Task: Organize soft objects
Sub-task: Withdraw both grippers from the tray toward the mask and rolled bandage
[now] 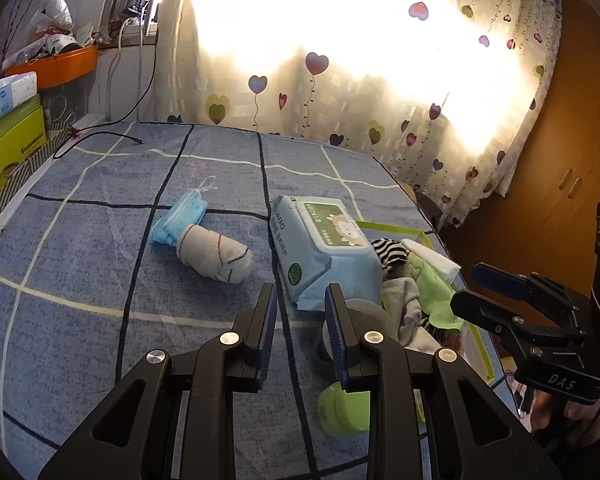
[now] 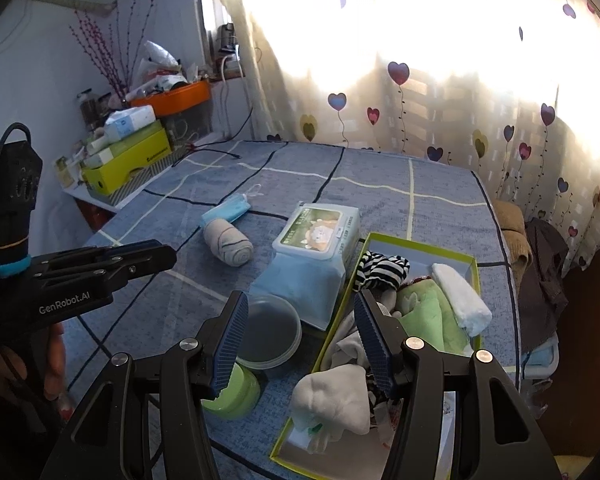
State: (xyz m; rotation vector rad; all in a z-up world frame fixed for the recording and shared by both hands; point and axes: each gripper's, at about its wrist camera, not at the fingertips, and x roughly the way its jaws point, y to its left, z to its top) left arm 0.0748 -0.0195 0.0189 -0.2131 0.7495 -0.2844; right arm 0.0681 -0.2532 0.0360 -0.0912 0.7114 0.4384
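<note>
A rolled grey sock (image 1: 216,255) (image 2: 228,243) lies on the blue checked bedsheet (image 1: 80,248), touching a folded blue face mask (image 1: 182,216) (image 2: 226,209). A green-edged box (image 2: 420,245) at the right holds a striped sock (image 2: 382,269), a green cloth (image 2: 428,316), a white cloth (image 2: 462,298) and grey cloths (image 2: 336,402). My left gripper (image 1: 302,304) is open and empty, above the sheet short of the sock. My right gripper (image 2: 302,312) is open and empty, over the box's near left edge.
A wet wipes pack (image 1: 324,248) (image 2: 312,258) lies between the sock and the box. A clear lidded tub (image 2: 270,330) and a green round container (image 2: 234,394) sit near the grippers. Boxes and an orange tray (image 2: 172,98) stand on the left shelf. A black cable (image 1: 96,138) lies at the back.
</note>
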